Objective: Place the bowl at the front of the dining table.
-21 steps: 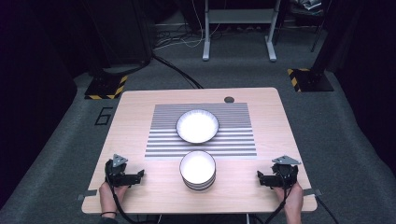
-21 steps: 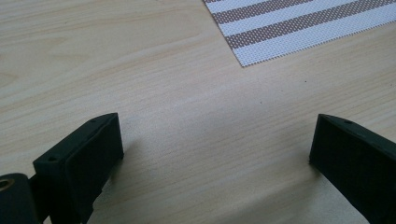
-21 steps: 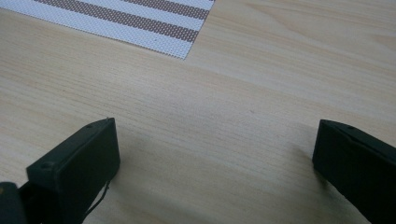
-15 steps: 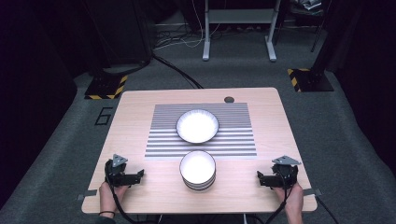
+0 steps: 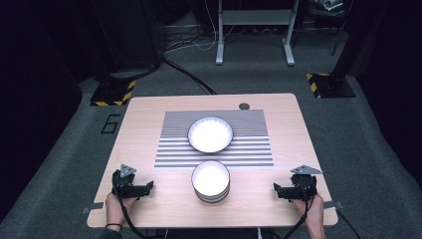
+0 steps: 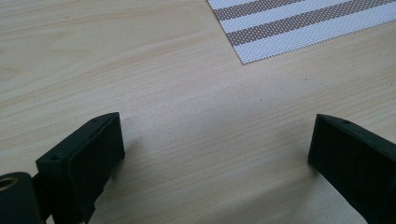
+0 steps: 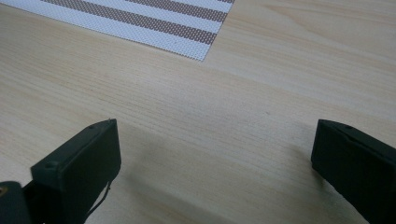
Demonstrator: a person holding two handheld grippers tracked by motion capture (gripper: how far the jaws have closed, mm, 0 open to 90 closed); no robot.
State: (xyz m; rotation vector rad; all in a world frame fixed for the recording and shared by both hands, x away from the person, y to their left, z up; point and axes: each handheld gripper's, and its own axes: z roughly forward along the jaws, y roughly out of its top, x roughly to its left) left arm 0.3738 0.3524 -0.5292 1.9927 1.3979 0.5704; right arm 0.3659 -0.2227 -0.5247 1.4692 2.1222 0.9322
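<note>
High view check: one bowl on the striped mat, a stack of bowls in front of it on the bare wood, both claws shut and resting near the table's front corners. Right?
Not quite: both claws are open. The left claw and the right claw each show jaws wide apart over bare wood in their gripper views. The rest holds in the high view: single bowl on the striped mat, stack of bowls on bare wood.

counter point(image 5: 149, 129): pale wood grain, I see it under both sets of jaws | mat point(image 5: 174, 149): grey-and-white stripes, brown-and-white weave close up | bowl point(image 5: 210, 134): white, dark rim | bowl stack point(image 5: 211, 180): white, dark-banded sides | left gripper point(image 5: 144, 188), right gripper point(image 5: 278, 189): black | floor point(image 5: 64, 159): dark grey
</note>
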